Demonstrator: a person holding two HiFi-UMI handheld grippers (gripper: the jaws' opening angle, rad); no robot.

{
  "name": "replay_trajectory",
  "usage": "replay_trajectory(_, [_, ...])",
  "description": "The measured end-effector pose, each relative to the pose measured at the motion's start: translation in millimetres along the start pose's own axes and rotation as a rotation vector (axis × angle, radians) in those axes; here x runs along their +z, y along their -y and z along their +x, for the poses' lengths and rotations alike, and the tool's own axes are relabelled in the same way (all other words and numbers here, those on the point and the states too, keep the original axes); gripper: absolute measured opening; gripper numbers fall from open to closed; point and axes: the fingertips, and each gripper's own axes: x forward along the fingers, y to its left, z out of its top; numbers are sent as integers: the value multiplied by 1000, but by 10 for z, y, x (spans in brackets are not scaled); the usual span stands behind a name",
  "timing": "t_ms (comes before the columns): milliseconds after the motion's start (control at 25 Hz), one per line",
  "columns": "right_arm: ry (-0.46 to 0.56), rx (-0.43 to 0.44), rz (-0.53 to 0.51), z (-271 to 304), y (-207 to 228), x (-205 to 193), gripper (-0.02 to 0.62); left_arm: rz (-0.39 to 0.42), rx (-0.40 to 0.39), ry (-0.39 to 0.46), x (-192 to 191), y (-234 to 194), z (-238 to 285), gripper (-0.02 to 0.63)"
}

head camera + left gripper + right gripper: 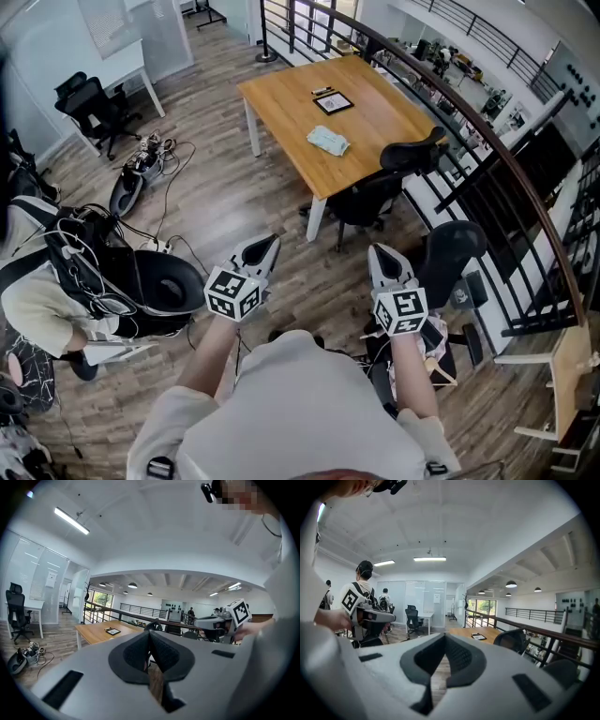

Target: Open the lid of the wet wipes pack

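Observation:
The wet wipes pack (328,141), pale blue-white, lies on the wooden table (281,94) far ahead of me, near a flat black tablet-like thing (333,101). Both grippers hang in the air over the wood floor, well short of the table. My left gripper (266,244) is shut with nothing in it. My right gripper (381,253) is shut and empty as well. The left gripper view shows its closed jaws (150,638) aimed toward the table (96,632). In the right gripper view the shut jaws (444,640) face the same table (476,632).
Two black office chairs (380,187) (452,248) stand between me and the table's near side. A dark railing (492,155) runs along the right. A seated person (52,291) with gear is at the left, and cables and a device (131,183) lie on the floor.

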Motion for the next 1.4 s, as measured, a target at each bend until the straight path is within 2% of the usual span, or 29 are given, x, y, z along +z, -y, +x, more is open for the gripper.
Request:
replay_trajectory(320, [-15,-9,9,-3,-59,-71,3,8,-34,-11,-67,1,-5,-5])
replay_trajectory(840, [-41,5,-20,117,-418,-121,18,25,-82,-25,-175,-136,-102,118])
replay_trajectory(1040, [-45,-2,-17,187,-498,-152,29,25,-104,-44,-245,-213,-102,146])
replay_trajectory(1400, [-58,-21,-12,235,-633,-180,32,21,-134,-65,-326,-320,-147,150])
